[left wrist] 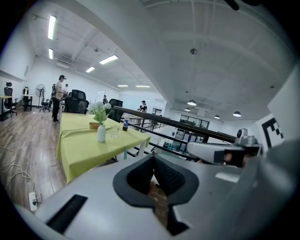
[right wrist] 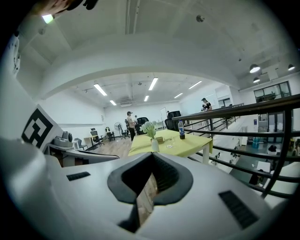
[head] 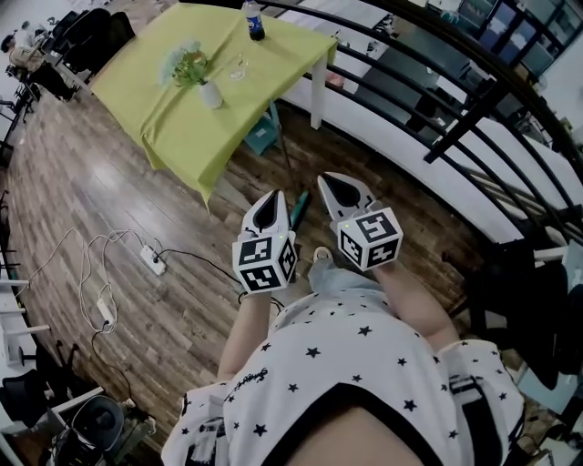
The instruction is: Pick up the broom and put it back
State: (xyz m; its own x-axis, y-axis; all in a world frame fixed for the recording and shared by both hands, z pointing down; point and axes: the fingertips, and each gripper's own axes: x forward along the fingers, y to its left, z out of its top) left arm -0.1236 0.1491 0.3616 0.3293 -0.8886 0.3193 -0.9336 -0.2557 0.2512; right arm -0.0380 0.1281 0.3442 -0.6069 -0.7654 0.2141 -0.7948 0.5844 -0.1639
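Observation:
In the head view a thin dark pole with a teal end point(head: 298, 208) lies on the wooden floor just ahead of my hands; it looks like the broom. It shows in neither gripper view. My left gripper point(head: 274, 197) is held low over the floor just left of the teal end, jaws shut with nothing between them point(left wrist: 153, 159). My right gripper point(head: 330, 180) is level with it just to the right, also shut and empty point(right wrist: 152, 158). Both point ahead towards the table.
A table with a yellow-green cloth point(head: 173, 118) stands ahead, bearing a flower vase point(head: 208, 91), a glass point(head: 239, 67) and a bottle point(head: 254, 20). A teal stool point(head: 263, 133) stands under it. A black railing point(head: 455, 118) runs along the right. Power strips and cables point(head: 151, 260) lie at left.

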